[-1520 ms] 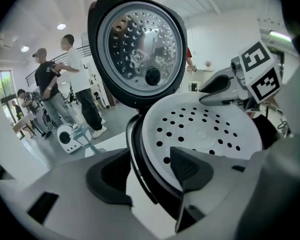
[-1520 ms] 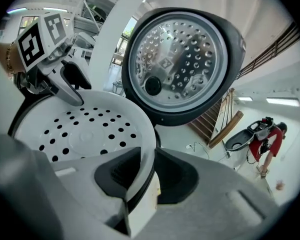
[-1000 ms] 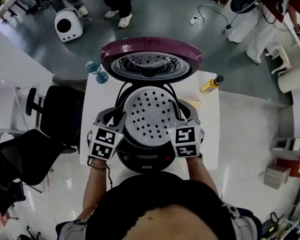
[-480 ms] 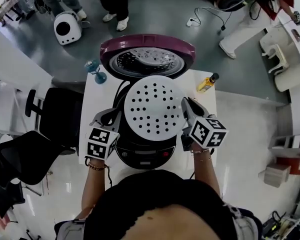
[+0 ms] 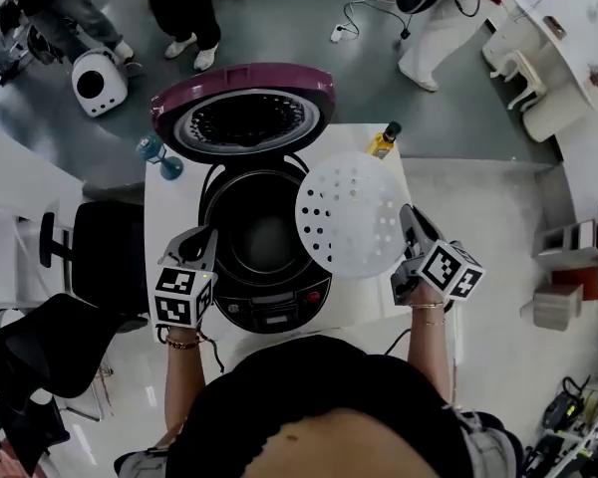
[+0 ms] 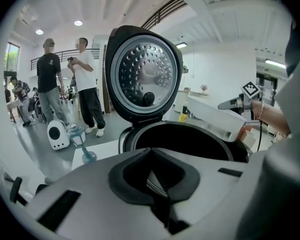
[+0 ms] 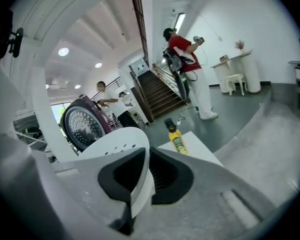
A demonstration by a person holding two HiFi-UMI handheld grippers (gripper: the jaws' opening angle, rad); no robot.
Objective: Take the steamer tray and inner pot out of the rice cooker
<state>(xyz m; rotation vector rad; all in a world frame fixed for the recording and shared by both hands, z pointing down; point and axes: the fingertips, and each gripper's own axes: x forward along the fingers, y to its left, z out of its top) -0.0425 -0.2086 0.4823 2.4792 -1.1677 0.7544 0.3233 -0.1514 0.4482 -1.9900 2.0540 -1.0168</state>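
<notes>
The rice cooker (image 5: pixel 274 307) stands on the white table with its purple lid (image 5: pixel 244 118) swung up. Its dark inner pot (image 5: pixel 264 237) lies uncovered. The white perforated steamer tray (image 5: pixel 351 215) hangs tilted over the cooker's right side, and my right gripper (image 5: pixel 409 225) is shut on its edge. In the right gripper view the tray's rim (image 7: pixel 115 144) runs between the pads. My left gripper (image 5: pixel 201 239) sits shut at the cooker's left rim. A thin pale edge shows behind its pads (image 6: pixel 157 194); I cannot tell whether it is pinched.
A yellow bottle (image 5: pixel 383 140) stands at the table's far right corner, and a blue glass ornament (image 5: pixel 154 152) at the far left. The table (image 5: pixel 174 217) is small. A black chair (image 5: pixel 100 237) is to its left. People (image 5: pixel 184 8) stand beyond.
The right gripper has lifted the tray off the cooker and carried it rightward, tilting it. The left gripper has let go of the tray and stayed at the left rim. The pot is now exposed.
</notes>
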